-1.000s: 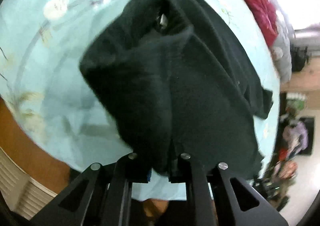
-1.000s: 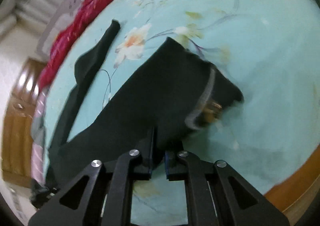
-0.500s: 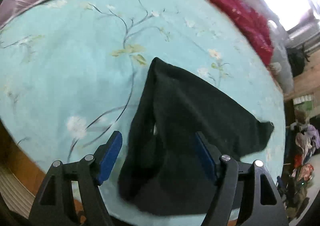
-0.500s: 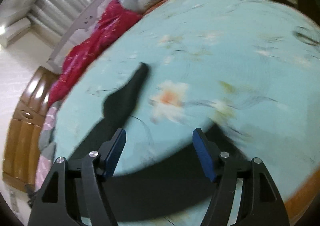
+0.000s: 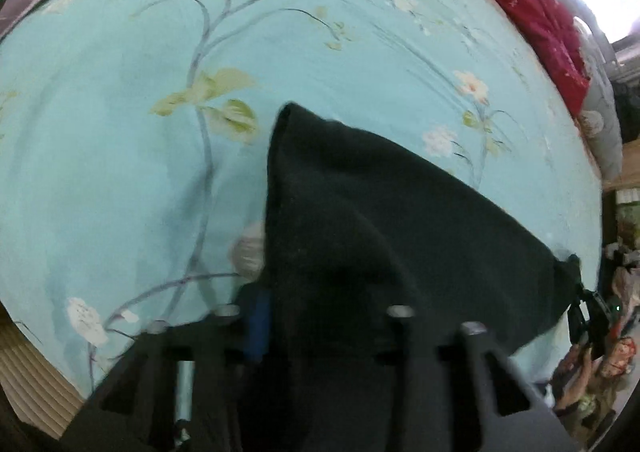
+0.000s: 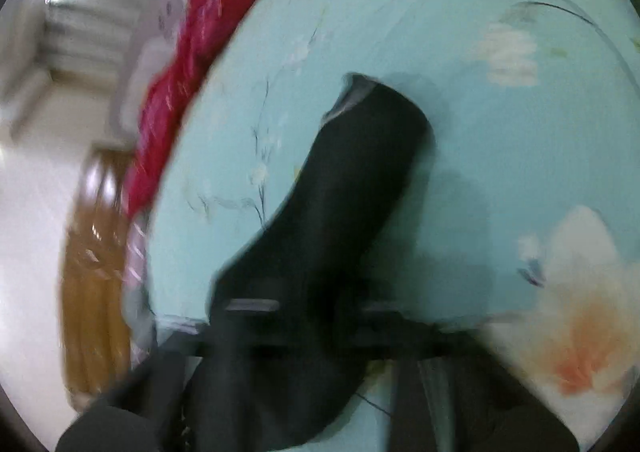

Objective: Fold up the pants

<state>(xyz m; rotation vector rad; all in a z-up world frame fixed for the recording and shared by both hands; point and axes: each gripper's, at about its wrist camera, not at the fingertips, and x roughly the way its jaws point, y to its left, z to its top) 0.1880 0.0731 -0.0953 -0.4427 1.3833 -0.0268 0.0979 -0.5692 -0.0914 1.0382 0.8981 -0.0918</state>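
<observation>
Soft, limp black pants drape between the closing left gripper; right gripper pinches their hem end.

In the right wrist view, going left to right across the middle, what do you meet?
Wooden bed frame → red quilt → black pants → bare floral bedsheet.

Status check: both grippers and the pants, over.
Left gripper closing on pants. Right gripper shut on pant leg. Bedsheet ahead shows no obstruction.
</observation>
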